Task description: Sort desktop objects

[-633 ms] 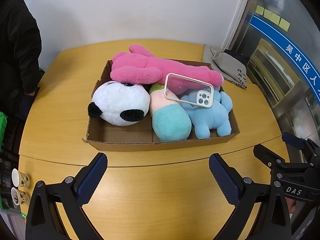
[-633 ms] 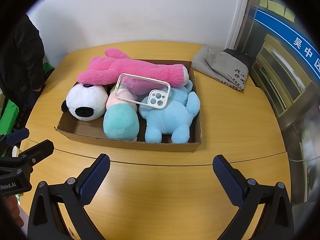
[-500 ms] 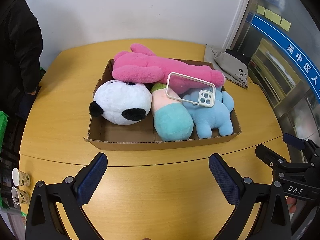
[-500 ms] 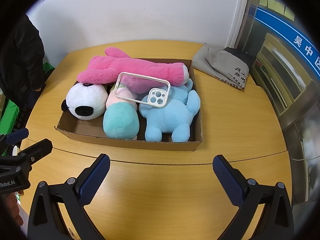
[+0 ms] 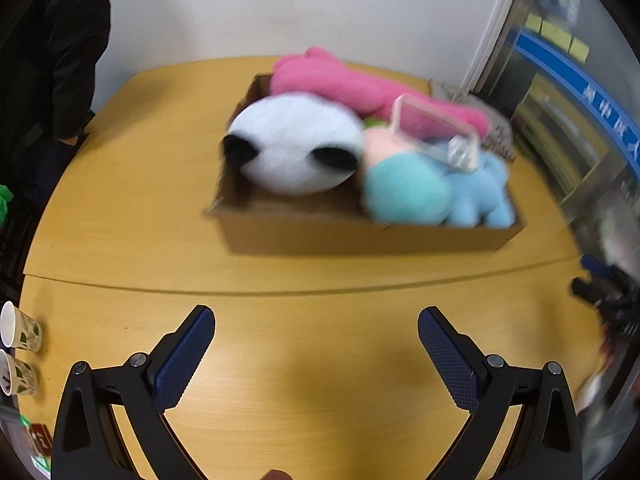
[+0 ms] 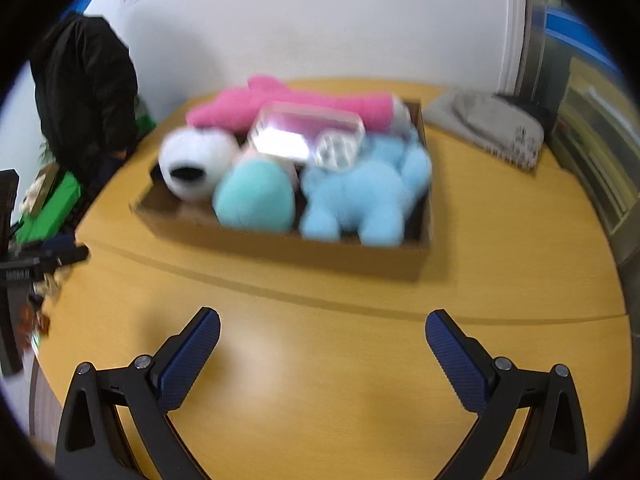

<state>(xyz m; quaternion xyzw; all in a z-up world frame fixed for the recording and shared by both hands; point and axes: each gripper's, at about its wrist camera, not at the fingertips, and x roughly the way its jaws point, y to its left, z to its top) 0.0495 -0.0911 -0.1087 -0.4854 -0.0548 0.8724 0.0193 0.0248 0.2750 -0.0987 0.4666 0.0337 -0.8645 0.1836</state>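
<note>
Both frames motion-blurred. Left tongs (image 5: pixel 316 344) spread wide, empty, above bare wooden bench (image 5: pixel 120 200). Right tongs (image 6: pixel 322 346) same: wide apart, nothing between. Cardboard box (image 6: pixel 280 246) mid-bench, well beyond both. Inside: panda plush (image 5: pixel 294 142) at left end, teal-and-pink plush (image 5: pixel 404 188) in middle, light-blue plush (image 6: pixel 360 196) at right end, pink plush (image 6: pixel 288 104) lying across the back. Clear phone case (image 6: pixel 306 136) resting on top of plushes, tilted. Grey cloth bag (image 6: pixel 486 126) on bench right of box. Paper cups (image 5: pixel 16 332) at left edge.

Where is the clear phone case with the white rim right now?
In both wrist views the clear phone case lies inside the cardboard box, atop the toys, propped across the pink plush and light blue plush.
</note>
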